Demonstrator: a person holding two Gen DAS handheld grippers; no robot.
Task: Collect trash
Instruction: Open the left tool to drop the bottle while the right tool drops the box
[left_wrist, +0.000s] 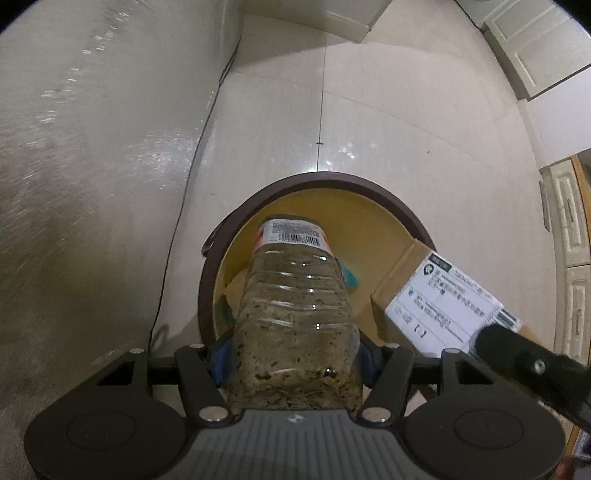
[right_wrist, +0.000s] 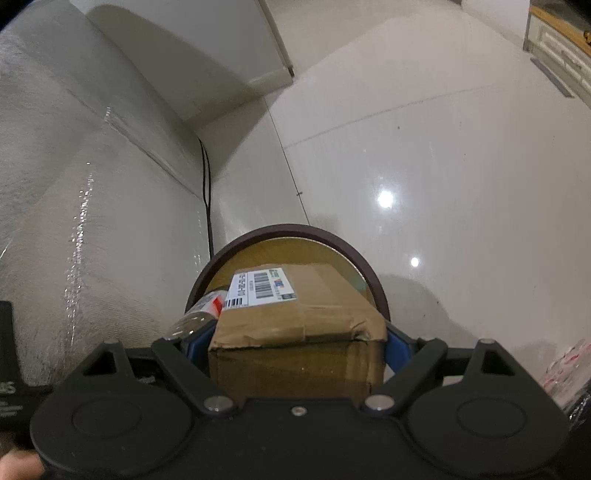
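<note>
Left wrist view: the left claw (left_wrist: 291, 360) is clenched on a clear plastic bottle (left_wrist: 295, 295) held over the bin (left_wrist: 391, 199), the box at 3 o'clock. The bottle is judged light, crushable and slick; the grip near its base suits.

Right wrist view: the right claw (right_wrist: 295, 343) grasps a cardboard box (right_wrist: 295, 314) above the bin rim, the bottle at 9 o'clock. The box is judged light and stiff, its dented flat sides gripped securely.

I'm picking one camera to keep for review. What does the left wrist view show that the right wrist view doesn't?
Only the left wrist view: the left claw shut on a clear bottle, its barcode end over the bin.
Only the right wrist view: the right claw shut on the cardboard box, and a hand.
Both: the brown-rimmed bin, box, bottle and tiled floor.
</note>
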